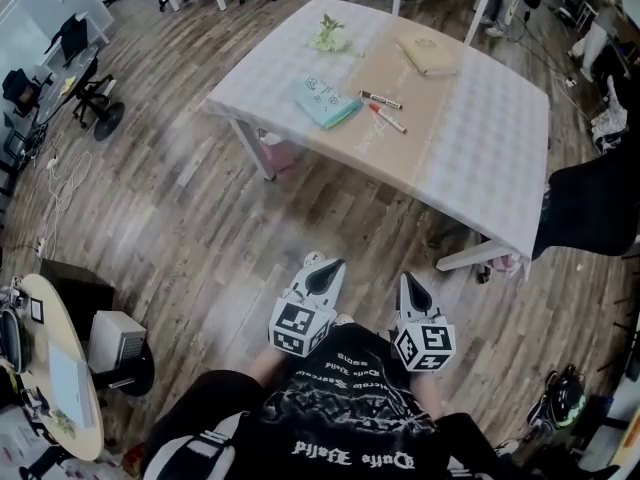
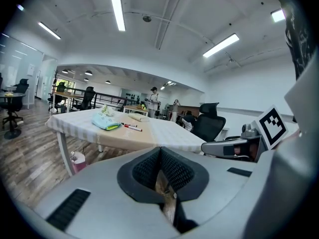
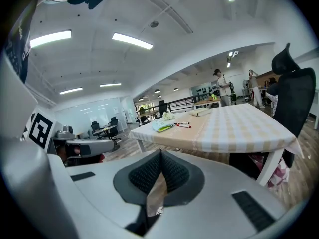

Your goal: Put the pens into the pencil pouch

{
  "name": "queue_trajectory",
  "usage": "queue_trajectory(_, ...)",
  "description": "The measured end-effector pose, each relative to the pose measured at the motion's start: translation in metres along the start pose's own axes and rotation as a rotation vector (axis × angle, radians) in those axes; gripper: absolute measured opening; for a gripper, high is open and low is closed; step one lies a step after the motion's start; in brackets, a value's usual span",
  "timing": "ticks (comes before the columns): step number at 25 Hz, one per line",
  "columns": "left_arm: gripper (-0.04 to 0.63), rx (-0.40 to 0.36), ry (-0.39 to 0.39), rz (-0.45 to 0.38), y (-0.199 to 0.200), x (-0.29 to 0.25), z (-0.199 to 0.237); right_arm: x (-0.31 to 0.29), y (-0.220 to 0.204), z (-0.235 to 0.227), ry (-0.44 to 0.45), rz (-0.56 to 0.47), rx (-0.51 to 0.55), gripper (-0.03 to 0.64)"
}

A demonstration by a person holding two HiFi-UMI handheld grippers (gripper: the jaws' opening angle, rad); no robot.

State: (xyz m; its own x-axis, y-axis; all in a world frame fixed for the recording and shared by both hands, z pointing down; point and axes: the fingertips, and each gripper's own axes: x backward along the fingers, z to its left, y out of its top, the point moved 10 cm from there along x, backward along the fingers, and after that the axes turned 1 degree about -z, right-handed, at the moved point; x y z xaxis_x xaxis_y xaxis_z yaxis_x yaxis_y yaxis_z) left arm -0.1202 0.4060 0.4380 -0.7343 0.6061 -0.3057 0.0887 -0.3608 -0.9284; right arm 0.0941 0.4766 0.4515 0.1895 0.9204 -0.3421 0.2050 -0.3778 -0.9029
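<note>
Nothing is done yet. Two pens lie on the surface in the upper centre of the head view, just right of the light blue pencil pouch. At lower centre, the left gripper and right gripper are closed and empty, well apart from the surface. Both pens are yet to be picked up.

A cloth-covered table bears a small plant and a tan notebook.
</note>
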Motion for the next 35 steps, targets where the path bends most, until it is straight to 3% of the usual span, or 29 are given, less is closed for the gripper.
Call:
queue_trajectory(8,0.02,-0.014,-0.041,-0.005,0.027,-0.062,0.058,-0.068,0.021,-0.017,-0.053,0.0,-0.02,0.011)
queue_trajectory(14,0.02,-0.028,-0.058,-0.01,0.062,-0.115,0.129,-0.147,0.056,-0.014,-0.049,-0.008,0.019,0.011)
queue_trajectory(18,0.02,-0.046,-0.061,0.002,0.081,-0.15,0.176,-0.202,0.075,-0.013,-0.065,-0.014,-0.009,0.011)
queue_trajectory(24,0.02,-0.096,-0.104,0.007,0.108,-0.192,0.234,-0.271,0.104,-0.003,-0.097,-0.011,0.069,0.011)
queue_trajectory(35,0.02,-0.124,-0.1,0.019,0.136,-0.24,0.296,-0.337,0.134,-0.007,-0.127,-0.006,0.058,0.011)
